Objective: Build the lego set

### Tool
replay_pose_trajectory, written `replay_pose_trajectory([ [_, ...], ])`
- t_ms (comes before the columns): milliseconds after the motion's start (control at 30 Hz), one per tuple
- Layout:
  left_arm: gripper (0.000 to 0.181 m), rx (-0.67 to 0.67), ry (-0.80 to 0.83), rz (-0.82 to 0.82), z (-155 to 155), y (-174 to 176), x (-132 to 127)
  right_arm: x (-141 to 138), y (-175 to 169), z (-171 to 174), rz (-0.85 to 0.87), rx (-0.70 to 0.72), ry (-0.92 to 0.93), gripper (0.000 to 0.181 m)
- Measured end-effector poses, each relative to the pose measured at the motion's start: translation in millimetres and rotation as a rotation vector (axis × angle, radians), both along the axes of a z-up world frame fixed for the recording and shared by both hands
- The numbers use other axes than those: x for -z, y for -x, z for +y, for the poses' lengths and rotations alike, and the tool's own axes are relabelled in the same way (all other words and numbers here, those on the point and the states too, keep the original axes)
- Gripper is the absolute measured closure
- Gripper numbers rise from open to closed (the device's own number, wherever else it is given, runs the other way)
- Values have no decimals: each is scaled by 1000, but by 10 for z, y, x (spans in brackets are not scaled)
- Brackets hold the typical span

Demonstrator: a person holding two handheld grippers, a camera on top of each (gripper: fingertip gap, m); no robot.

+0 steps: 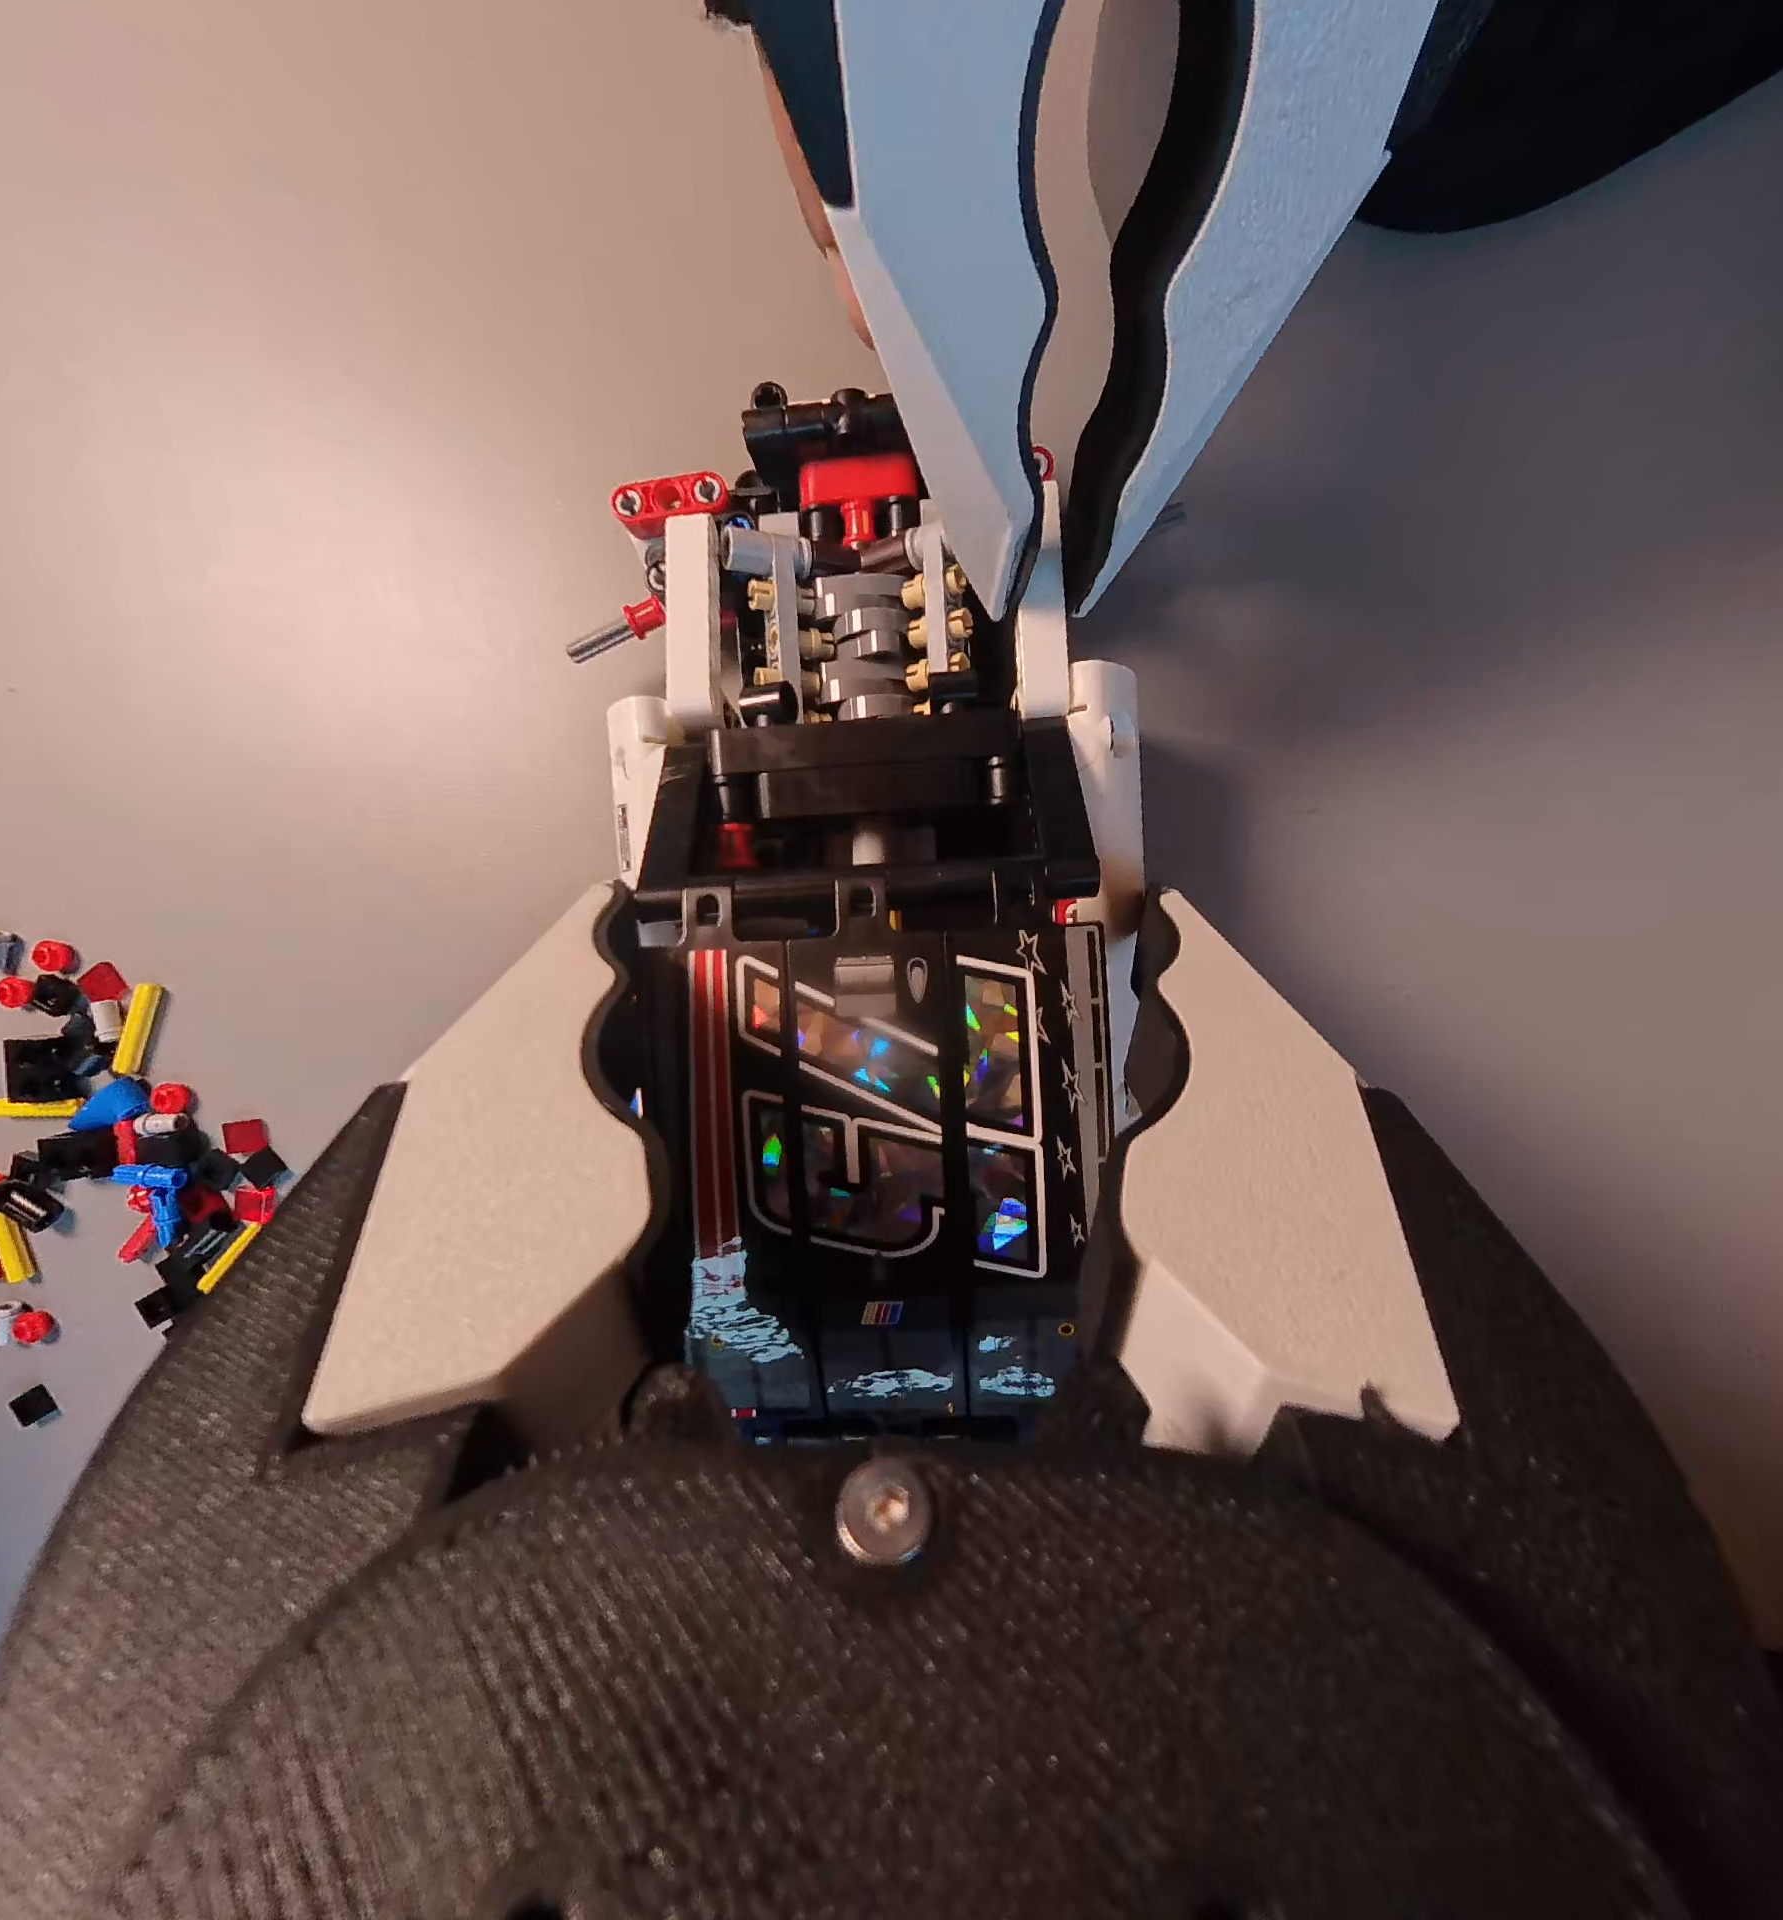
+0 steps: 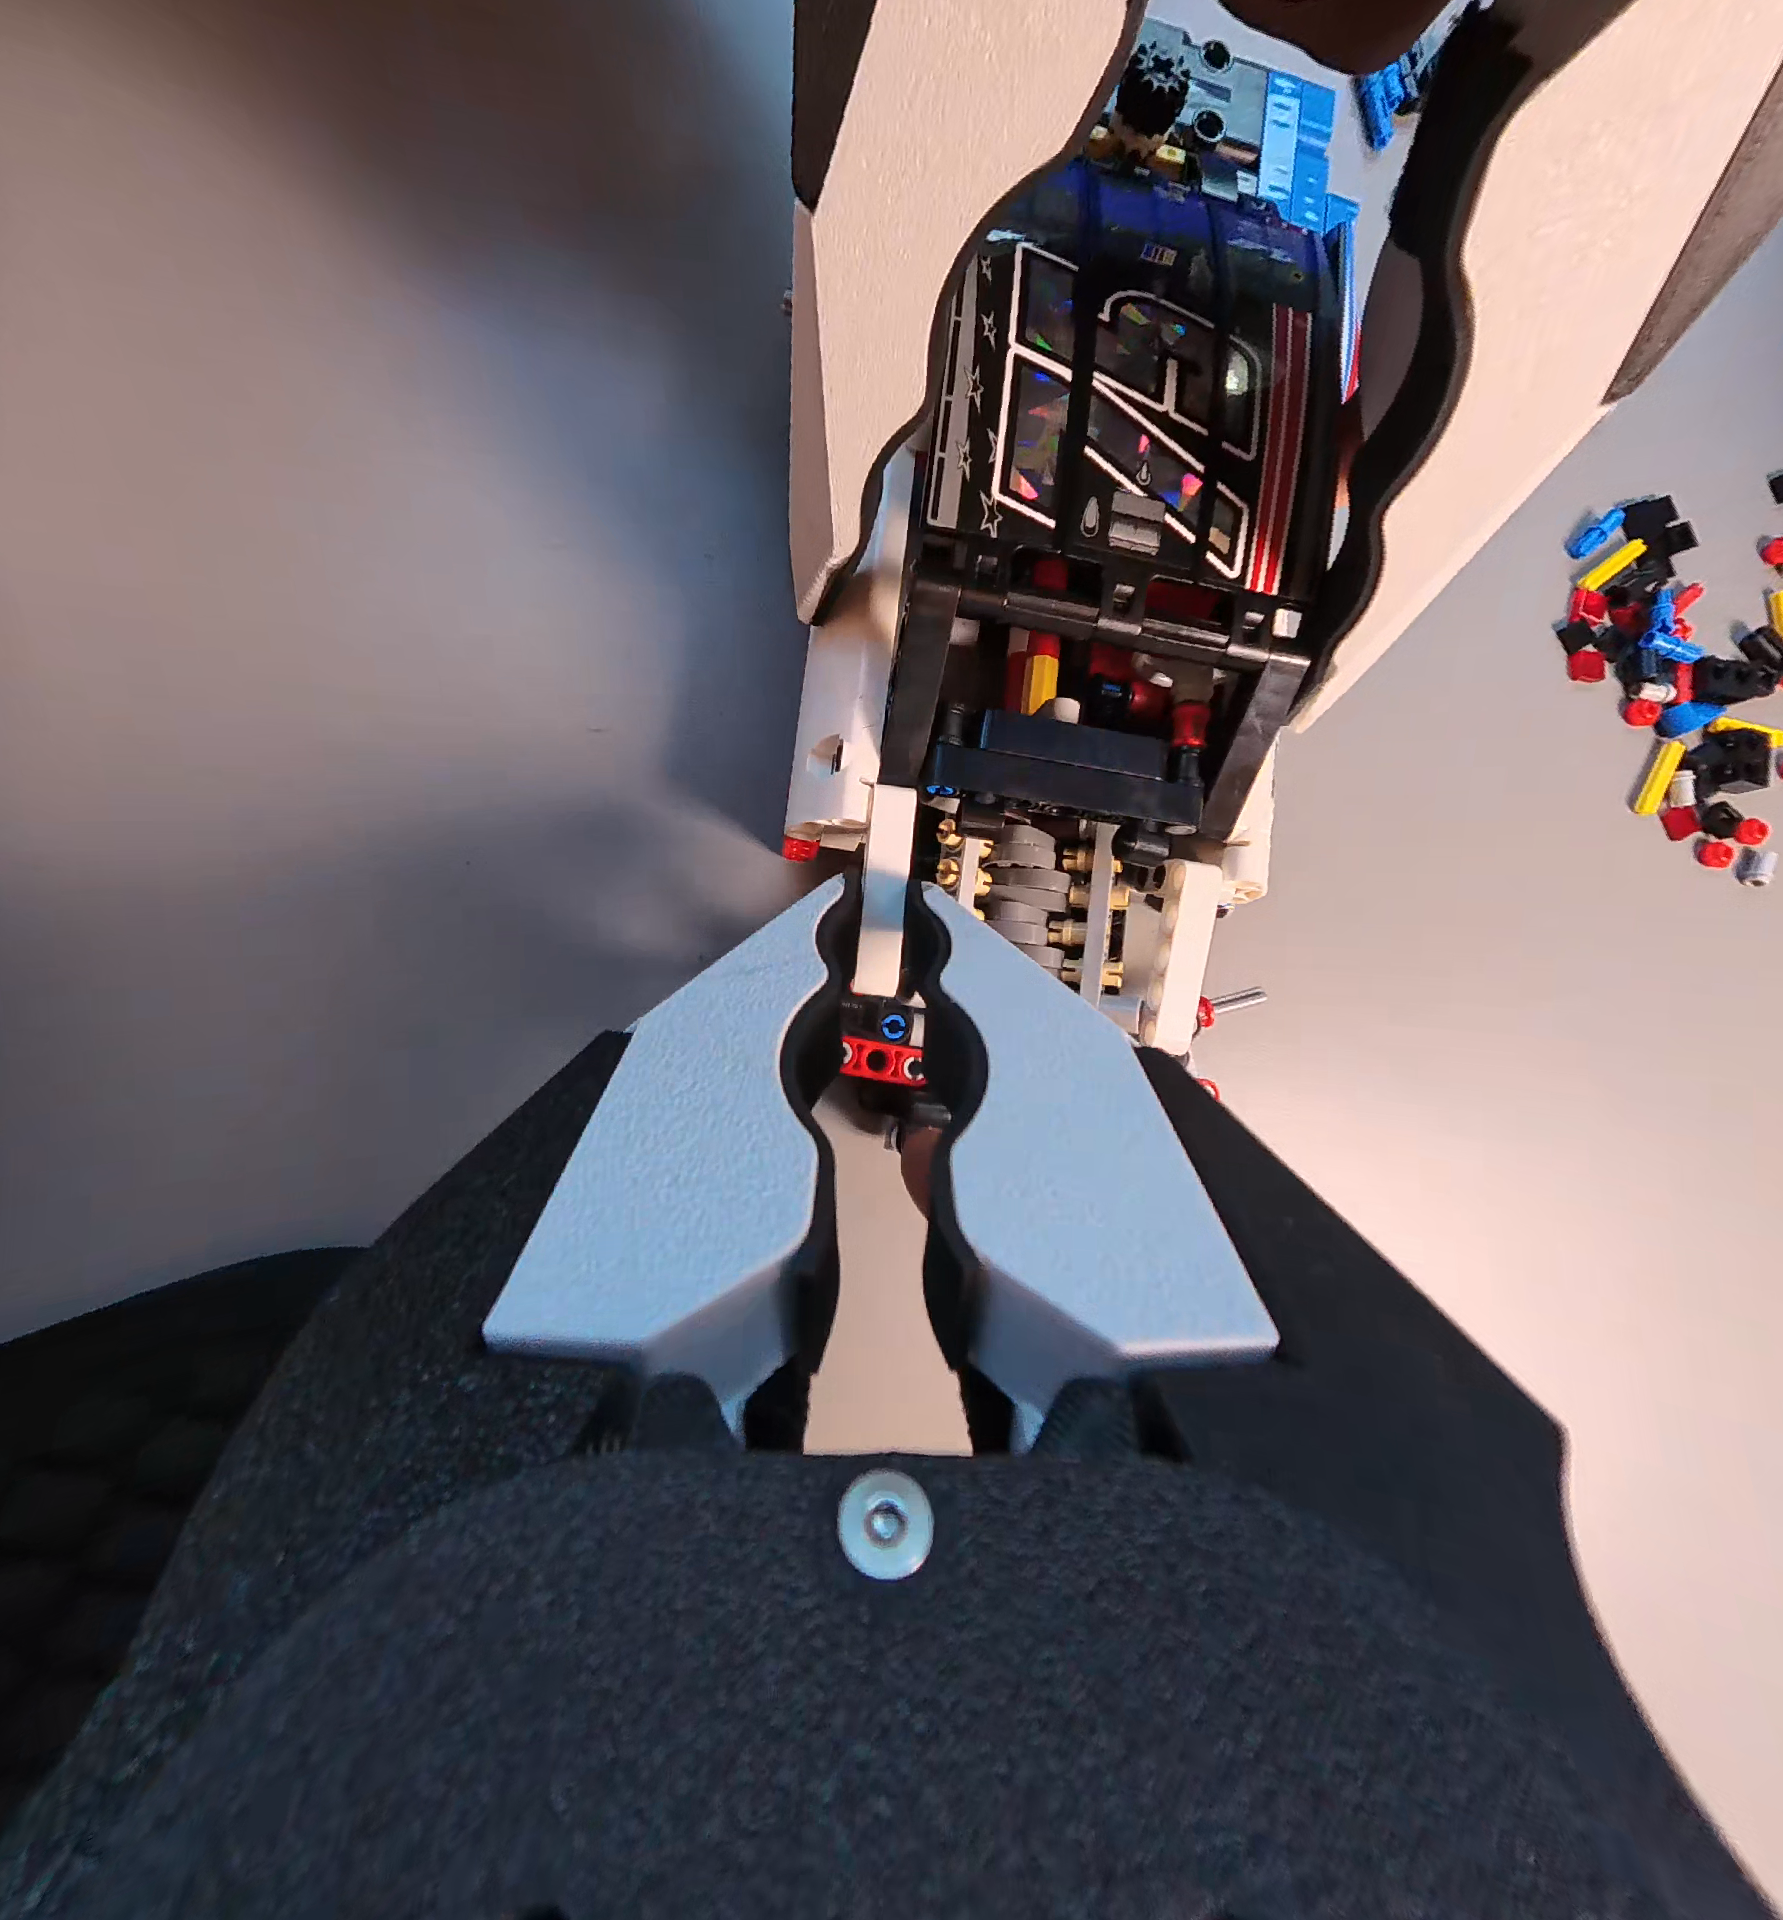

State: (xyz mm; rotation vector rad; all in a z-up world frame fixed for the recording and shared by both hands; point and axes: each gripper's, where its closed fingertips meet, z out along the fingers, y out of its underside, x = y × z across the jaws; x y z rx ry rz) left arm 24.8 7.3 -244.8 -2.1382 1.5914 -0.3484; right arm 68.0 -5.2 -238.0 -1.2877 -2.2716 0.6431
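Note:
A partly built lego car (image 1: 866, 1091) with a black roof bearing shiny stickers, white sides and an exposed grey engine lies on the grey table. My left gripper (image 1: 882, 914) is shut on the car's roof section, one finger on each side. My right gripper (image 2: 882, 904) comes from the opposite end and is shut on a white beam (image 2: 887, 914) at the car's engine end, with a red piece (image 2: 882, 1060) between its pads. In the left wrist view the right gripper (image 1: 1043, 592) pinches that beam beside the engine (image 1: 861, 644). The car also shows in the right wrist view (image 2: 1105, 436).
A pile of loose small lego pieces (image 1: 87, 1132), red, yellow, blue, black and grey, lies on the table left of the car, and in the right wrist view the pile (image 2: 1697, 675) is at the right. A dark sleeve (image 1: 1645, 94) shows at top right.

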Motion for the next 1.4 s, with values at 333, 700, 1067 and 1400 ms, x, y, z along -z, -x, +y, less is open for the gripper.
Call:
replay_pose_trajectory([
  [333,82,-28,-18,-93,18,-31,-105,-125,-44,81,98,59,74,167],
  [700,86,-6,14,-52,6,11,-12,16,69,619,110,159,172,169],
  [1067,87,17,25,-41,-1,18,-7,47,76,612,-100,63,346,176],
  [1400,87,17,28,-41,12,5,-3,-33,104,608,-295,37,284,177],
])
